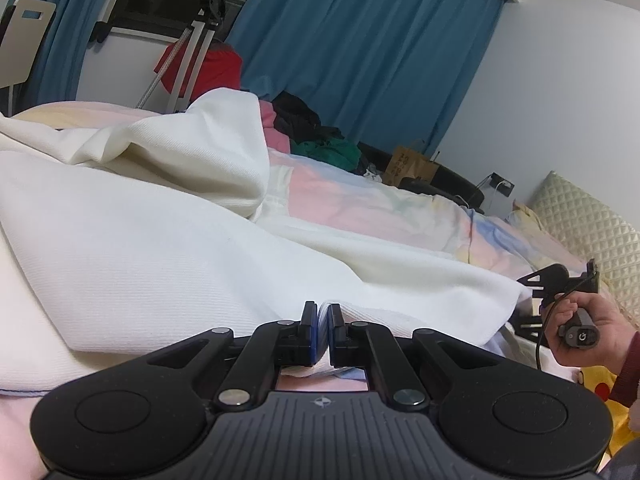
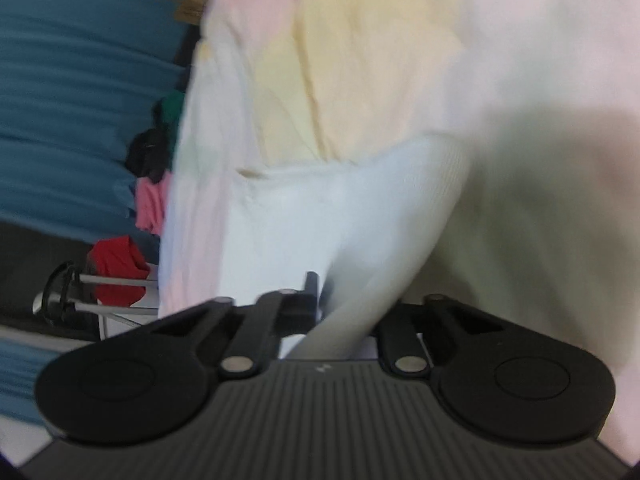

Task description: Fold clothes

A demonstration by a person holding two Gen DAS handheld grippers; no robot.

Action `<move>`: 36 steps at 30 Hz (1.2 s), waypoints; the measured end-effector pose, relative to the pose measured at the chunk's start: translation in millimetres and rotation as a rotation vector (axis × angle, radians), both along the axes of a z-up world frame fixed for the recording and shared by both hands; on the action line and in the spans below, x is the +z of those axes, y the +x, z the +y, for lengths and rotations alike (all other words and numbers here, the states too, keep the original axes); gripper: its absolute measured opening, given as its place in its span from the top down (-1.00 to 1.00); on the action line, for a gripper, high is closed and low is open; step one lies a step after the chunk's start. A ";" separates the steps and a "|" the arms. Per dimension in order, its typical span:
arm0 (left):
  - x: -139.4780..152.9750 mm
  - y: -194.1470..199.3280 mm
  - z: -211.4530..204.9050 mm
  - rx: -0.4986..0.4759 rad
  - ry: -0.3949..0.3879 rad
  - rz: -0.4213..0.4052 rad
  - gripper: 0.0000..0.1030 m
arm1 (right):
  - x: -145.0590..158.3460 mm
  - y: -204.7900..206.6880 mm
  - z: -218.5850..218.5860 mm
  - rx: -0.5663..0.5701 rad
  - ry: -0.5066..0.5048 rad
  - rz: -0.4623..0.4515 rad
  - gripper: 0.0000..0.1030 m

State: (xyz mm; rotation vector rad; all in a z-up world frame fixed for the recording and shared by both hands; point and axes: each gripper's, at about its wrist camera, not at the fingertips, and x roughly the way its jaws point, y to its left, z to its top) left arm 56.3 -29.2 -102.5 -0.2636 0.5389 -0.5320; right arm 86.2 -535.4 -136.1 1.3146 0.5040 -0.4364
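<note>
Both grippers pinch white garment [image 1: 160, 240] edgewise.

One white garment [image 1: 160, 232], two hand-held grippers [image 1: 324, 320] [image 2: 320, 296], one paper bag [image 1: 412, 164]

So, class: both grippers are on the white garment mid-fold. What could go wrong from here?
1. The left gripper pinches only the very hem of the white ribbed-knit garment; a pull could slip it free.
2. The right gripper view is motion-blurred, so a fast swing may skew the fold.
3. The rumpled pastel quilt beneath could leave the fold uneven.
</note>
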 end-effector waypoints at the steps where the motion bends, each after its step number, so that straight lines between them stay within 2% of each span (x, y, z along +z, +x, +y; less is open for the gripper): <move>1: 0.4 0.2 0.1 -0.003 -0.007 -0.005 0.90 | 5.9 -0.2 -3.9 -0.009 -0.024 -0.035 0.87; 4: 1.9 -0.1 -0.9 -0.027 -0.021 -0.019 0.88 | 24.9 -4.8 -12.9 -0.036 -0.143 -0.113 0.88; 7: 3.0 -0.7 -4.6 -0.071 -0.023 -0.026 0.85 | 27.8 -3.2 -21.0 -0.050 -0.288 -0.079 0.88; 10: 4.5 -2.3 -6.8 -0.101 -0.020 -0.004 0.65 | 5.9 3.7 -31.8 -0.037 -0.266 -0.010 0.87; 13: 8.7 -5.6 1.2 -0.084 -0.059 0.073 0.20 | -12.2 6.5 -40.5 -0.042 -0.197 0.020 0.87; 14: 10.4 -7.6 6.2 -0.071 -0.078 0.100 -0.06 | -14.3 6.1 -41.3 -0.046 -0.182 0.018 0.87; 15: 12.2 -10.2 14.0 -0.049 -0.106 0.129 -0.19 | -13.4 5.9 -41.2 -0.046 -0.180 0.013 0.87; 17: 13.2 -13.9 34.1 0.017 -0.186 0.197 -0.63 | -10.0 4.9 -39.9 -0.042 -0.192 0.010 0.87; 18: 10.8 -14.8 47.6 0.070 -0.240 0.241 -0.71 | -8.2 3.6 -38.5 -0.036 -0.205 0.013 0.87; 20: 3.6 -16.0 75.1 0.181 -0.350 0.336 -0.72 | -5.0 0.1 -36.2 -0.027 -0.225 0.019 0.87; 22: -12.2 -14.8 104.7 0.307 -0.464 0.449 -0.72 | -3.7 -3.5 -35.0 -0.024 -0.233 0.022 0.87; 24: -27.3 -15.0 132.1 0.425 -0.569 0.518 -0.70 | -3.6 -4.9 -34.8 -0.024 -0.235 0.023 0.87; 26: -36.7 -15.6 154.0 0.527 -0.659 0.539 -0.67 | -3.5 -6.3 -34.6 -0.024 -0.237 0.023 0.87; 30: -47.0 -17.7 186.6 0.677 -0.828 0.514 -0.57 | -2.8 -7.3 -34.1 -0.020 -0.253 0.023 0.87; 31: -49.2 -17.8 192.8 0.708 -0.856 0.513 -0.44 | -2.4 -6.9 -33.7 -0.018 -0.262 0.023 0.87; 33: -52.8 -17.8 203.3 0.762 -0.891 0.521 0.11 | -2.1 -6.2 -33.3 -0.017 -0.273 0.021 0.87; 34: -51.7 -18.4 208.8 0.786 -0.882 0.523 0.30 | -2.1 -6.0 -33.2 -0.017 -0.277 0.020 0.87; 35: -48.3 -19.2 214.2 0.808 -0.857 0.521 0.68 | -2.2 -5.8 -33.2 -0.017 -0.281 0.019 0.87; 36: -44.9 -19.9 219.7 0.830 -0.831 0.519 0.69 | -1.9 -6.1 -33.1 -0.019 -0.283 0.018 0.87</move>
